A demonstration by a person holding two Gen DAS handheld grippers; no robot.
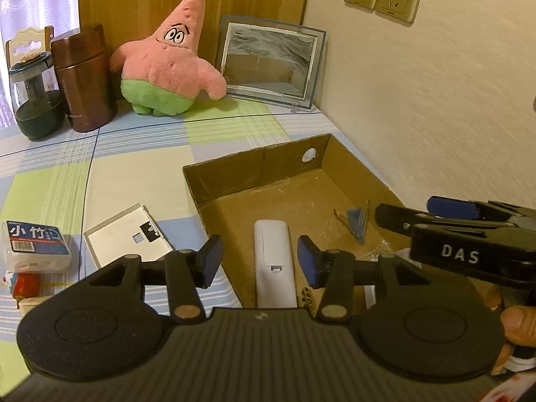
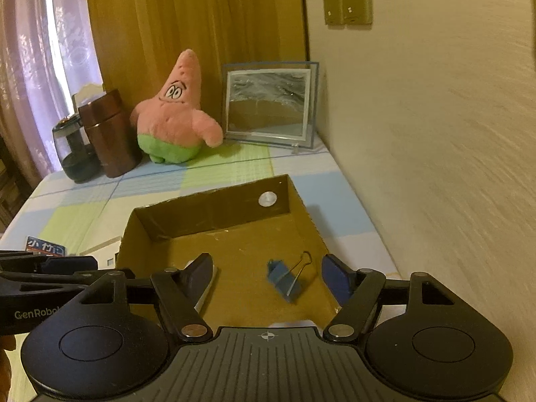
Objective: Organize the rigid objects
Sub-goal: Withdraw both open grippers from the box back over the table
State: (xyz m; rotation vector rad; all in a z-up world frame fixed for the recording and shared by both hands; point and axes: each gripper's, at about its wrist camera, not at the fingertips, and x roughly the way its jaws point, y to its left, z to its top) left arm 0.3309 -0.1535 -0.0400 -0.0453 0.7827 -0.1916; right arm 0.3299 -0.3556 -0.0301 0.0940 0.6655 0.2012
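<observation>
An open cardboard box (image 1: 234, 162) (image 2: 201, 197) sits on the checked tablecloth beside the wall. A white remote (image 1: 273, 251) lies face down on its floor, lengthwise between the fingers of my left gripper (image 1: 259, 263); the pads stand apart from it, so the gripper is open. A blue binder clip (image 2: 284, 279) (image 1: 358, 222) rests on the box floor to the right of the remote. My right gripper (image 2: 268, 276) hovers over the clip, open, touching nothing. Each gripper shows at the edge of the other's view.
At the back stand a pink plush star (image 1: 167, 63), a framed sand picture (image 1: 268, 63), a brown flask (image 1: 83, 77) and a glass jar (image 1: 33, 100). Left of the box lie a white flat card (image 1: 124, 238) and a tissue pack (image 1: 37, 244). The wall (image 1: 435, 100) runs along the right.
</observation>
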